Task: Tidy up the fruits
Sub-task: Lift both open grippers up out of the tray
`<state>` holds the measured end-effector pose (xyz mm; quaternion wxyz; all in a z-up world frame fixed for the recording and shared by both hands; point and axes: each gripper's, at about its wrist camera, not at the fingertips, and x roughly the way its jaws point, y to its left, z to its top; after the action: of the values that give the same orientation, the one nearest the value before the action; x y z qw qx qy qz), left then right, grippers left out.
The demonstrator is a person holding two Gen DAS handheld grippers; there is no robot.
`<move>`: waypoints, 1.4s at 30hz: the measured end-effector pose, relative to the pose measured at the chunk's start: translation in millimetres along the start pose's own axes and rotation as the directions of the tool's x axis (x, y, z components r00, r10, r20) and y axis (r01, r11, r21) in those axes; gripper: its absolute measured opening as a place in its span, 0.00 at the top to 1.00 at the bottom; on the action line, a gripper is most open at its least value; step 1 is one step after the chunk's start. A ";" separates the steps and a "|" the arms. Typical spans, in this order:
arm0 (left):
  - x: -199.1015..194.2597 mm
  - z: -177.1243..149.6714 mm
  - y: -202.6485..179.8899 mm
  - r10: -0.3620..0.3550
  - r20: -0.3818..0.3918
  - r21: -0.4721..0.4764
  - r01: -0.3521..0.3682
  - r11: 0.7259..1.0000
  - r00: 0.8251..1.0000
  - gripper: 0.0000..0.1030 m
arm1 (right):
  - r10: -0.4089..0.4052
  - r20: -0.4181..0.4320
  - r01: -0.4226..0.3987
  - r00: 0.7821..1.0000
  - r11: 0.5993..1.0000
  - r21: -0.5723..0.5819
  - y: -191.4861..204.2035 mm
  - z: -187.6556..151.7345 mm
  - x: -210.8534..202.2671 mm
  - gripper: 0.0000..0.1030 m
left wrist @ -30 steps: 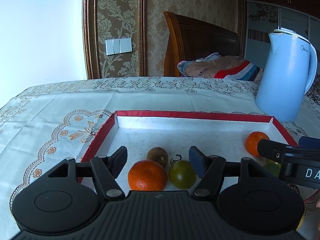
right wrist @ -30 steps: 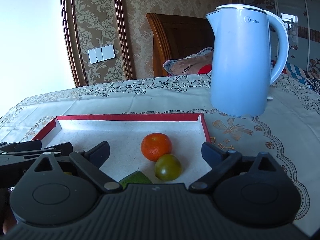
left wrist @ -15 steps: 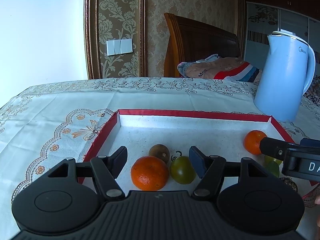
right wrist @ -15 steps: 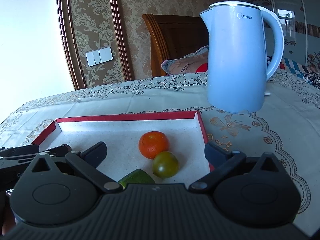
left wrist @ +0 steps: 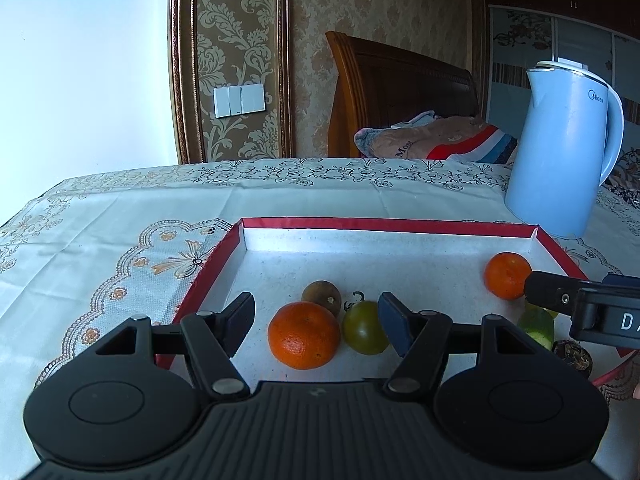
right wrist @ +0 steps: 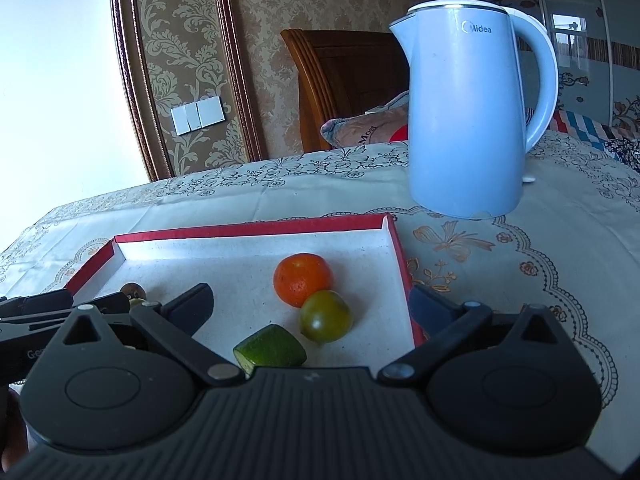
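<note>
Fruits lie free between both grippers' open fingers (right wrist: 196, 306), untouched.

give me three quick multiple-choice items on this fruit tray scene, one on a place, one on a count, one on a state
1. Where does the kettle stand?
A in the tray
B on the tablecloth beyond the tray
C on the bed

2. How many orange fruits lie in the tray?
A one
B two
C four

3. How is the right gripper?
A open, holding nothing
B shut on the lime
C shut on the kettle

Answers:
1 B, it stands past the red rim.
2 B, one large, one small.
3 A, its jaws have just been opening and stand wide, nothing pressed.
</note>
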<state>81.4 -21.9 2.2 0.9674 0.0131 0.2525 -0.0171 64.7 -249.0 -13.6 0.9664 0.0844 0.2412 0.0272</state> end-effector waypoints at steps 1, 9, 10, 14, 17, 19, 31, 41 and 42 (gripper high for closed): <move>-0.7 -0.9 0.1 0.000 -0.001 0.001 0.000 1.000 1.000 0.34 | -0.001 0.000 0.001 1.000 1.000 0.001 -0.1 -0.6 -0.2 0.00; -9.6 -5.4 3.1 -0.014 0.007 -0.005 0.014 1.000 1.000 0.34 | 0.000 0.003 0.000 1.000 1.000 -0.005 -0.9 -4.6 -5.1 0.00; -10.9 -6.5 3.6 -0.016 0.008 -0.005 0.016 1.000 1.000 0.34 | 0.000 0.002 0.000 1.000 1.000 -0.007 -0.7 -5.2 -5.4 0.00; -17.1 -9.8 3.6 -0.021 0.014 -0.002 0.021 1.000 1.000 0.34 | 0.003 -0.004 -0.003 1.000 1.000 -0.018 0.7 -7.8 -7.6 0.00; -21.2 -11.6 3.3 -0.027 0.015 -0.005 0.027 1.000 1.000 0.34 | 0.006 -0.002 -0.006 1.000 1.000 -0.022 1.2 -9.7 -10.1 0.00; -23.9 -12.6 3.8 -0.031 0.016 -0.008 0.031 0.999 0.999 0.34 | 0.007 -0.003 -0.007 1.000 1.000 -0.025 1.1 -10.8 -11.5 0.00; -37.9 -21.4 8.8 -0.030 0.020 -0.023 0.030 0.999 0.999 0.21 | 0.010 -0.003 -0.010 1.000 1.000 -0.027 -0.8 -16.5 -19.3 0.00; -58.7 -34.1 4.1 -0.051 0.046 0.026 0.050 0.998 0.998 0.21 | 0.032 -0.003 -0.032 0.999 0.999 -0.016 -4.2 -23.4 -33.4 0.00; -61.0 -36.2 3.8 -0.057 0.045 0.030 0.056 0.998 0.997 0.21 | 0.033 -0.003 -0.033 0.999 0.999 -0.018 -4.5 -24.8 -35.3 0.00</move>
<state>10.8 -15.2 0.5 0.9718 0.0195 0.2300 -0.0485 21.9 -253.0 -19.6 0.9662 0.0798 0.2407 0.0456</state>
